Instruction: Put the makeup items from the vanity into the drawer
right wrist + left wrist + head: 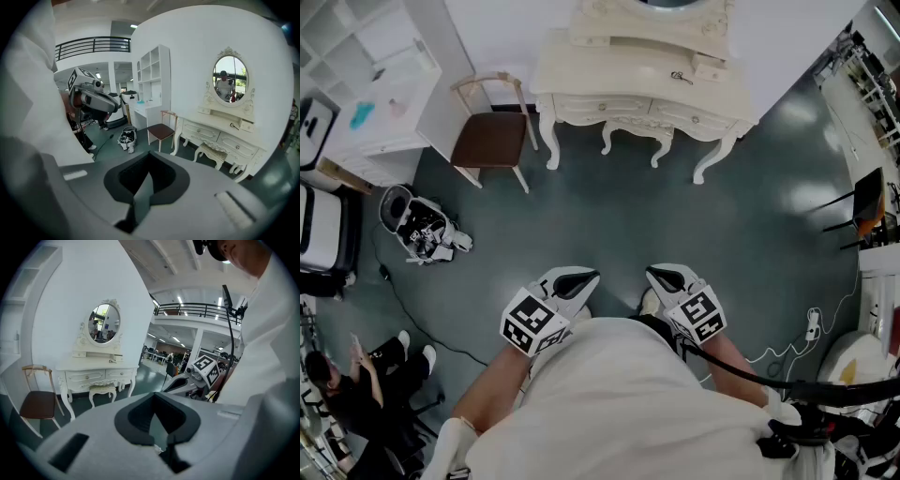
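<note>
The cream vanity (628, 80) with an oval mirror stands against the far wall, a few steps ahead of me. Its two front drawers (602, 106) are closed. A small dark makeup item (680, 77) lies on the top, near the small box on the right; it also shows in the right gripper view (233, 125). My left gripper (570, 280) and right gripper (668, 277) are held close to my body above the floor, both shut and empty. The vanity (93, 366) is far off in the left gripper view, beyond the left gripper (157, 420). The right gripper (147, 180) points toward the vanity (220, 129) too.
A brown-seated chair (492, 139) stands left of the vanity, and a small stool (633, 131) is tucked under it. A white shelf unit (375, 75) fills the left wall. A bag of gear (422, 230) lies on the floor. A person (347, 384) sits bottom left. Cables (811, 328) trail at right.
</note>
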`<state>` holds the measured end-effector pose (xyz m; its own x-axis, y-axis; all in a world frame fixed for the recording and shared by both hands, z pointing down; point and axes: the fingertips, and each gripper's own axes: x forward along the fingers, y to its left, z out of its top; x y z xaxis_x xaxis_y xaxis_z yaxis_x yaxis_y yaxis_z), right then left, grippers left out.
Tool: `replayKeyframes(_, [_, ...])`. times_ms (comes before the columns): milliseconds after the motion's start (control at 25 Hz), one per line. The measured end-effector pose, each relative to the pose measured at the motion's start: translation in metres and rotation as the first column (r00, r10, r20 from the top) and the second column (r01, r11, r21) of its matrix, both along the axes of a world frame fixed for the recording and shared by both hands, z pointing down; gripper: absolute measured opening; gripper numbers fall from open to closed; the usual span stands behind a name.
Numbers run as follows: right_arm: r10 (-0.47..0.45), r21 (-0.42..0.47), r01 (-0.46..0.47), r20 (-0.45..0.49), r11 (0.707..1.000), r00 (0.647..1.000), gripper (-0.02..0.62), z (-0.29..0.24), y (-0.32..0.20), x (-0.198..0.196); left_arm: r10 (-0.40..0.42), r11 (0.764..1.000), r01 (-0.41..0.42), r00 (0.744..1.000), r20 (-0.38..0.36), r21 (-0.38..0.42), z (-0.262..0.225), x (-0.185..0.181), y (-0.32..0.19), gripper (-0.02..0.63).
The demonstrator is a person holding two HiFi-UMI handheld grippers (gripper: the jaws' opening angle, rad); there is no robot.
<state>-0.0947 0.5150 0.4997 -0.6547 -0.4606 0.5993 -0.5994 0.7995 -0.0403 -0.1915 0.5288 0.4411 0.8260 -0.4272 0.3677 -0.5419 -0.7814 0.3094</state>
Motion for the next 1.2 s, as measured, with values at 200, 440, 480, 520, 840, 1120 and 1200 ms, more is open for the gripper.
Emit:
replayKeyframes(200, [0.023,0.002,-0.023,-0.014,1.000,1.000,0.000,0.001,0.004,-0.019,0.017,1.000,-0.017,1.000,-0.021,-0.004,0.004,-0.021,0.003,0.002])
replayKeyframes(440, [0.074,-0.015,-0.075,-0.018,0.997,0.997,0.000,0.007,0.013,-0.008,0.067,0.998,-0.067,0.997,-0.038,-0.004,0.010,-0.009,0.002,0.002])
replayKeyframes(480, [0.083,-0.020,-0.083,-0.016,0.996,0.996,0.000,0.009,0.010,-0.003,0.071,0.997,-0.071,0.997,-0.038,-0.003,0.011,-0.004,-0.002,0.002])
replayKeyframes(520, [0.090,-0.023,-0.091,-0.014,0.996,0.996,0.000,0.010,0.005,0.002,0.074,0.997,-0.074,0.997,-0.037,-0.002,0.011,0.001,-0.007,0.002])
replayKeyframes(840, [0.067,0.035,-0.067,0.022,0.997,0.998,0.025,0.003,-0.083,0.054,0.057,0.998,-0.056,0.998,0.008,-0.008,0.005,0.059,-0.078,0.002])
replayKeyframes(1120, [0.054,0.059,-0.057,0.056,0.997,0.997,0.032,-0.007,-0.182,0.126,0.035,0.999,-0.036,0.998,0.059,0.019,-0.011,0.132,-0.177,0.014])
replayKeyframes(1200, [0.054,0.051,-0.057,0.052,0.997,0.997,0.032,-0.003,-0.201,0.145,0.028,0.999,-0.029,0.998,0.056,0.023,-0.013,0.150,-0.199,0.029])
